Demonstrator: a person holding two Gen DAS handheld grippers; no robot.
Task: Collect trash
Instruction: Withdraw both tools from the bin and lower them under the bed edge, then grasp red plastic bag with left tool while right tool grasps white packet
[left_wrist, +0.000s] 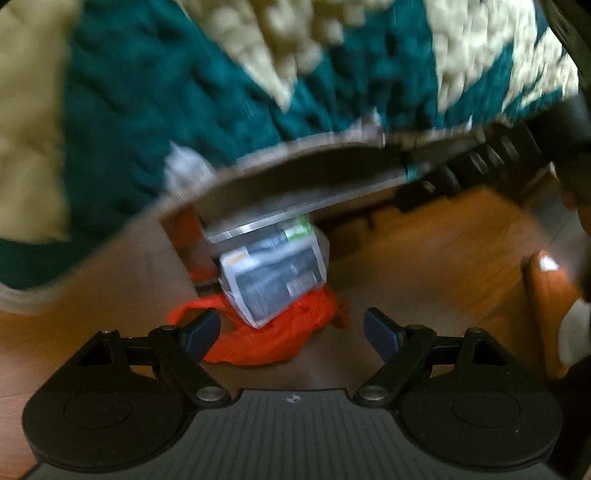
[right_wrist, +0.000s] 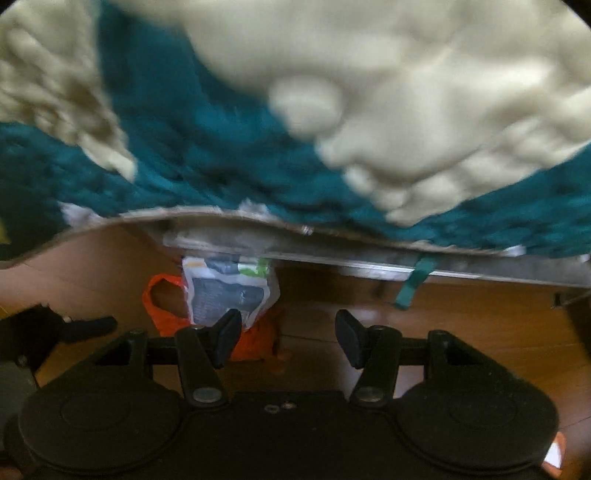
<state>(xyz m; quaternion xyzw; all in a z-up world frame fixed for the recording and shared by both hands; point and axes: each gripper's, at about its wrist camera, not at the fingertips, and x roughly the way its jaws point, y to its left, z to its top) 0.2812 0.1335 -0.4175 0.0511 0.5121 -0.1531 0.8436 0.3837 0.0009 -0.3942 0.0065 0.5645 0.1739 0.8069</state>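
Printed packet (left_wrist: 271, 278) leans lengthwise on the orange bag (left_wrist: 266, 339); both grippers' fingers (left_wrist: 201, 332) spread, empty.

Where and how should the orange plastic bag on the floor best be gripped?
Probably by the open loop handle of the orange plastic bag, on the side clear of the printed packet lying across it. Come from above with the open left hand-held gripper; the bed frame overhangs behind.

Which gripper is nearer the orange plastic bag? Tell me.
Left, by a small margin. The left gripper hangs open directly over the orange plastic bag, bag between its fingers. The right gripper is open too, with the bag off by its left finger.
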